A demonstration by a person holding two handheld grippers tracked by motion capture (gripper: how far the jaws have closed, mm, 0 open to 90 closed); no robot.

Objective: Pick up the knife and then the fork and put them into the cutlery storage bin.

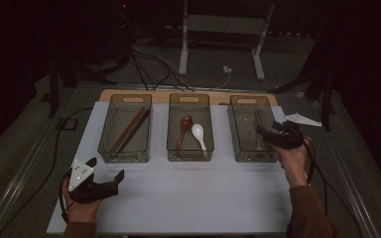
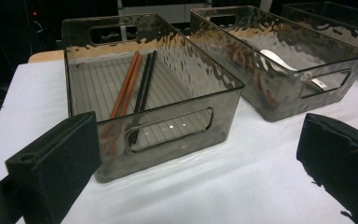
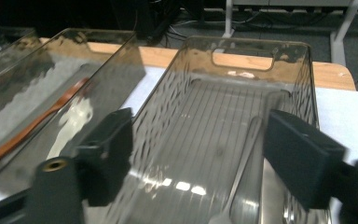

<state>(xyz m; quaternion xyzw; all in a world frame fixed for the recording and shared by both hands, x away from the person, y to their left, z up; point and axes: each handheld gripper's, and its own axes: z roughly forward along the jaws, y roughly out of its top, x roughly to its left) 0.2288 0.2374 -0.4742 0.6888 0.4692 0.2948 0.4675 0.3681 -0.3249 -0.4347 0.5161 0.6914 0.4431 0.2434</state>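
The right gripper hangs over the right bin, jaws spread and pinching nothing. A slim metal utensil lies in that bin. The left gripper, jaws spread, sits near the left bin.

From my feed the room is dim, its far walls lost in black. I see a grey floor around the desk, whose white covering leaves a strip of pale wood bare along the far edge. Beyond it stands a white metal frame on two legs, with dark cables and a white plug trailing across the floor, and black stands at both sides
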